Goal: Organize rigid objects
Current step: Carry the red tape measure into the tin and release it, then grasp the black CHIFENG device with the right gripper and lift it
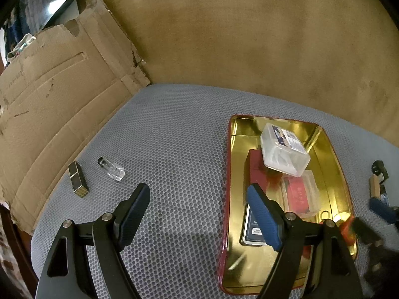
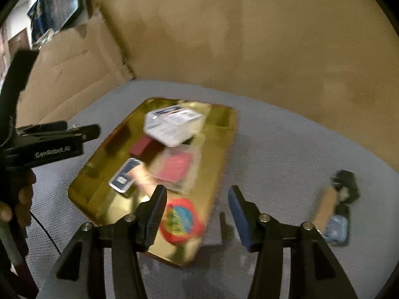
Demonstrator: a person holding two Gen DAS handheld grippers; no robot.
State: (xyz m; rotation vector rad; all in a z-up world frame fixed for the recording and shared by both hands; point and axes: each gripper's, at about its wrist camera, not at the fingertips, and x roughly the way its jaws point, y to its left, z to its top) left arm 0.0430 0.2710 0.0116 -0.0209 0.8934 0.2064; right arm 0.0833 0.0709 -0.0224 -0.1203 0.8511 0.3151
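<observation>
Right gripper (image 2: 197,214): jaws apart, nothing between the pads; lower centre of its own blurred view, above the near edge of the gold tray (image 2: 82,186). A round red-rimmed item (image 2: 183,220) lies in the tray's near corner, just under the jaws. It looks freshly placed, so I judge the release step finished.

Left gripper (image 1: 198,214): jaws wide, empty, over the grey mat (image 1: 174,129) beside the tray.

Tray also holds a clear lidded box (image 1: 284,149), a red case and a dark card.

Still loose: glass bottle (image 1: 112,169) and dark square tube (image 1: 77,180) at mid-left; a tan-and-black cluster (image 2: 336,204) at lower right.

Next move, likely: right gripper to the cluster, jaws squared across one piece.
</observation>
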